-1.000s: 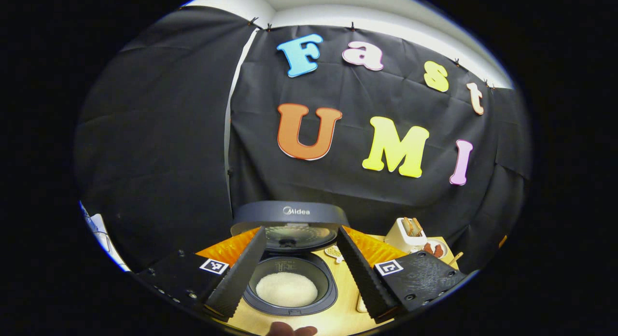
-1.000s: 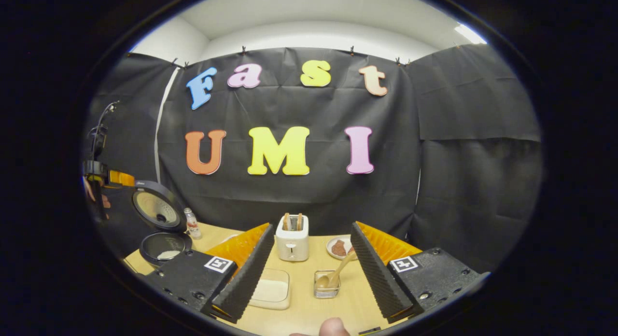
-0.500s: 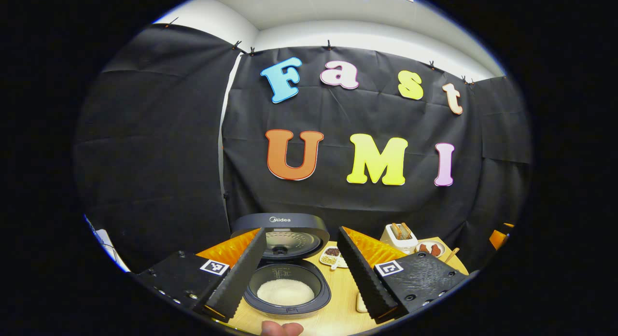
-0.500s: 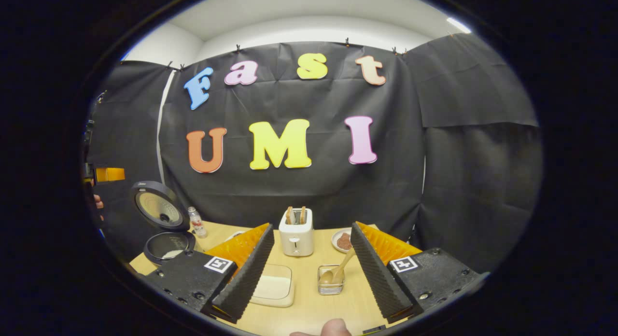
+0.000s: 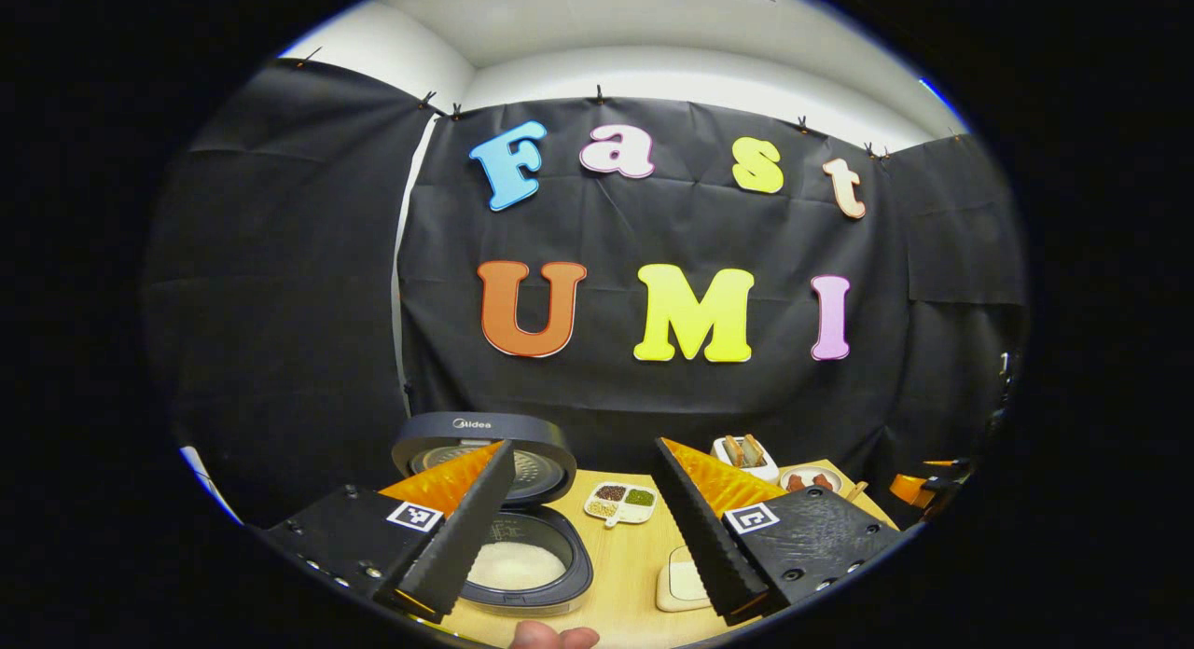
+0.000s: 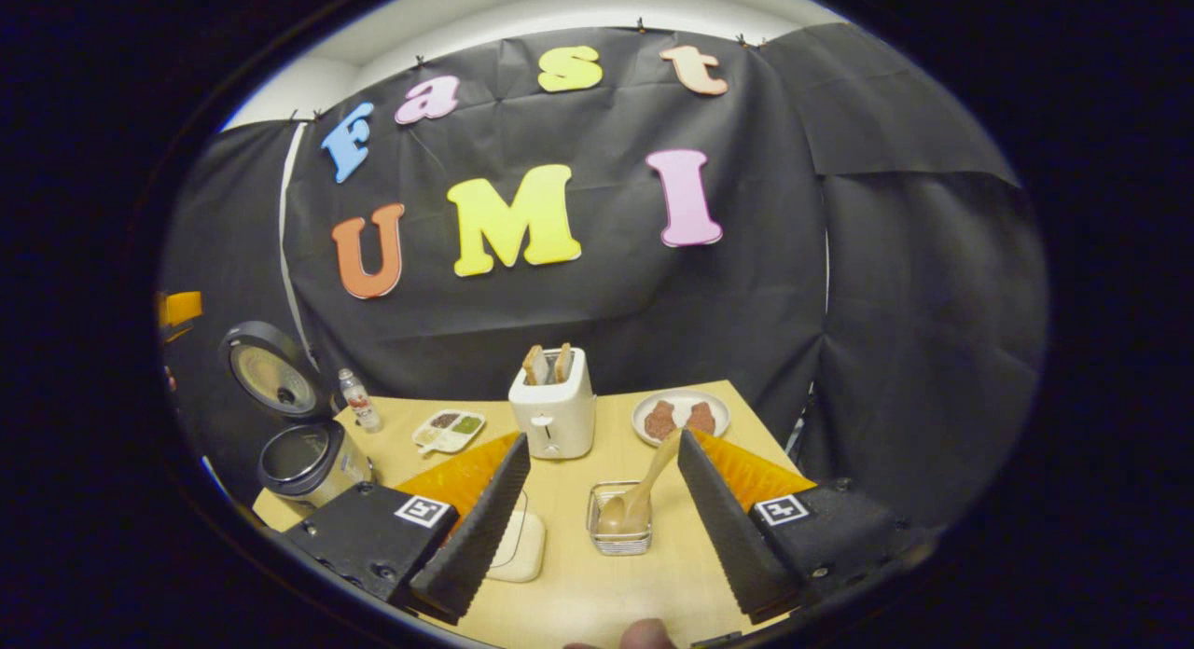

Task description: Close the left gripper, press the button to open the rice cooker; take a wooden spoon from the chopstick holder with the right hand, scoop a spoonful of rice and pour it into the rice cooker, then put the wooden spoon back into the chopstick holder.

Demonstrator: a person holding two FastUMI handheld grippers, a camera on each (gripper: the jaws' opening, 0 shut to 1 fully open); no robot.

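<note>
Rice cooker (image 5: pixel 522 556) sat open at the table's (image 5: pixel 625 584) left end, white rice inside, "Midea" printed on its raised lid (image 5: pixel 485 432). Left gripper (image 5: pixel 583 528) and right gripper (image 6: pixel 602 518) hung spread wide, empty. Wooden spoon (image 6: pixel 644 486) leaned in the chopstick holder (image 6: pixel 618 523) between the right gripper's fingers.

The worktop (image 6: pixel 653 574) is pale wood. On it: a dark grey rice cooker (image 5: pixel 522 560) holding white rice (image 5: pixel 515 566), a cream toaster (image 6: pixel 552 411), a white plate (image 6: pixel 681 416) with reddish-brown pieces — and a tan wooden spoon (image 6: pixel 644 486) in a clear chopstick holder (image 6: pixel 618 520).
</note>
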